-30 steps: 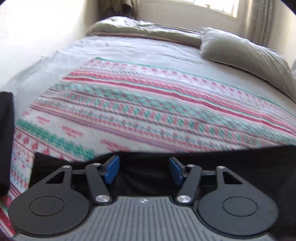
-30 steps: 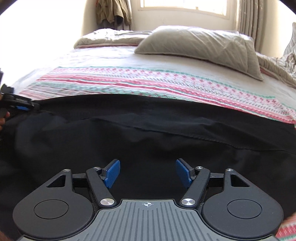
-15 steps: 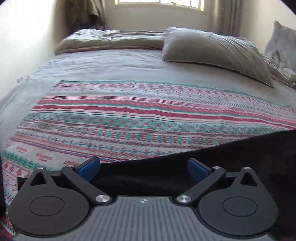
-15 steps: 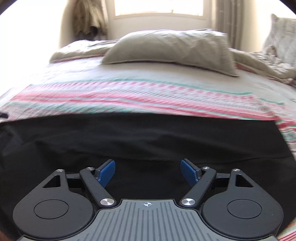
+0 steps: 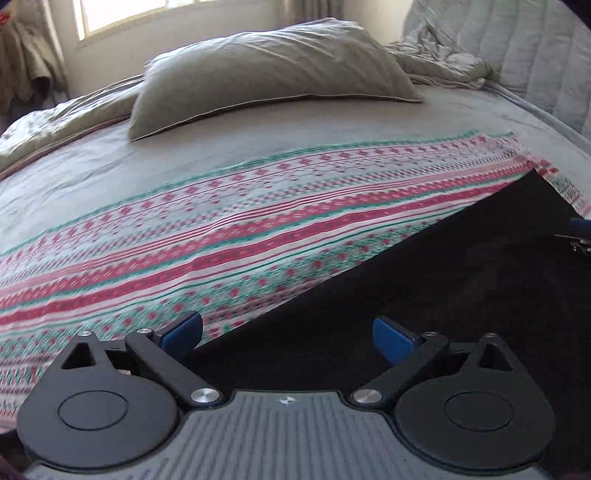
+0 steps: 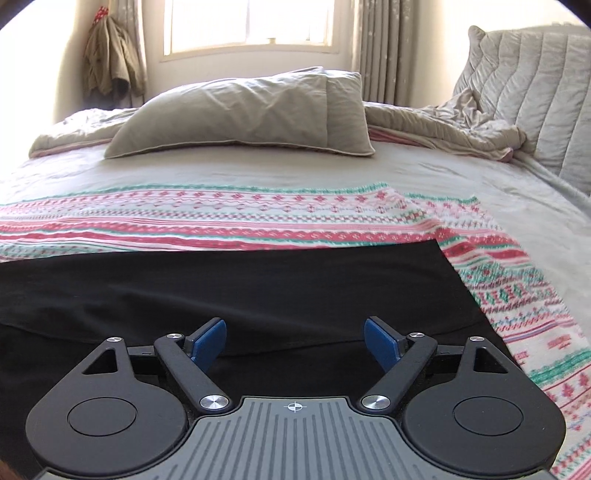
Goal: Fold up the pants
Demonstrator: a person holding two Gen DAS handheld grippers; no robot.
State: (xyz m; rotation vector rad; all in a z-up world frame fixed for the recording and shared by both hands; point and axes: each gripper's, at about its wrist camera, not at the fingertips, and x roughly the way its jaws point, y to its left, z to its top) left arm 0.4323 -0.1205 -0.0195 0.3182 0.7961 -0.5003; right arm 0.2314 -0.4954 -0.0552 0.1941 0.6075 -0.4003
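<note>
Black pants (image 5: 461, 280) lie flat on a red, green and white patterned blanket (image 5: 221, 236) on the bed. In the left wrist view my left gripper (image 5: 288, 332) is open and empty, over the pants' far edge. In the right wrist view the pants (image 6: 258, 288) spread across the lower frame, with a straight end at the right and a fold line running across. My right gripper (image 6: 295, 341) is open and empty just above them. A bit of the right gripper (image 5: 580, 236) shows at the right edge of the left wrist view.
A grey pillow (image 6: 240, 114) lies across the bed behind the blanket. A crumpled grey duvet (image 6: 443, 129) and a quilted cushion (image 6: 535, 88) are at the back right. A window (image 6: 251, 26) and hanging clothes (image 6: 110, 62) are behind.
Both grippers have swung to the right along the pants. The left gripper's jaws have opened wider. The pants' right end has come into the right wrist view.
</note>
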